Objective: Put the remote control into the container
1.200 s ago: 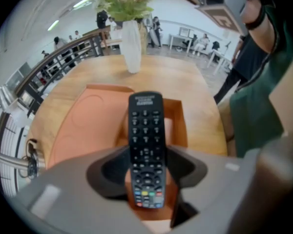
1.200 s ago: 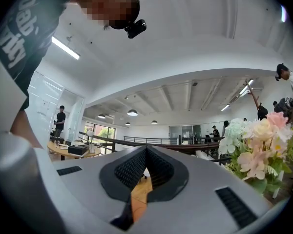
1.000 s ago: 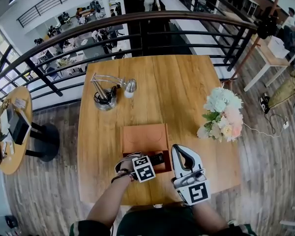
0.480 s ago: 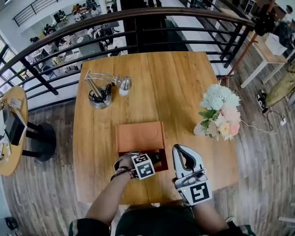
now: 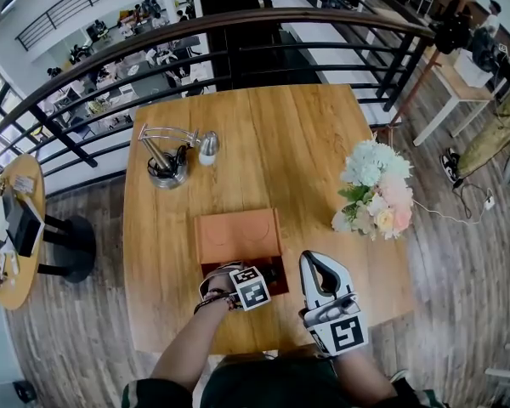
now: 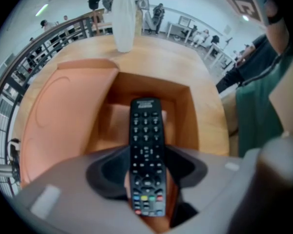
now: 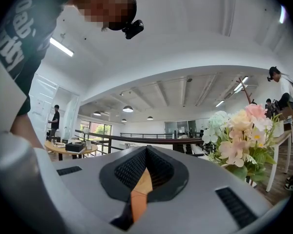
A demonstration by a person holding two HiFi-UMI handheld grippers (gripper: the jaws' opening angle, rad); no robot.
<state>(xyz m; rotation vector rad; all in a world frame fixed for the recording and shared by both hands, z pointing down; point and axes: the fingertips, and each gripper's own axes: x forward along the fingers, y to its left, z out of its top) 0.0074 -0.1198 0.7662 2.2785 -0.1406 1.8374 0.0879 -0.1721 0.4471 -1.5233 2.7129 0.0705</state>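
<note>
Left forearm (image 5: 187, 347) is reaching forward over the near edge of the wooden table (image 5: 280, 151). The left gripper (image 5: 255, 283) is pointing steeply down over the container (image 6: 194, 123).

Its jaws are clamping the remote control (image 6: 145, 150) near the end with the coloured buttons, one jaw on each long side. The remote is facing buttons-up toward that gripper's camera. Its far end is pointing down into the container's open compartment, between the side walls. Cannot tell if the tip is touching the bottom.

The container's lid (image 6: 63, 113) is lying folded open beside the compartment.

The right gripper (image 5: 317, 263) is pointing level, away from the person, just beside the container on its right. Its jaws are meeting at the tips, gripping nothing. A bunch of flowers (image 7: 239, 140) is standing ahead to its right.
</note>
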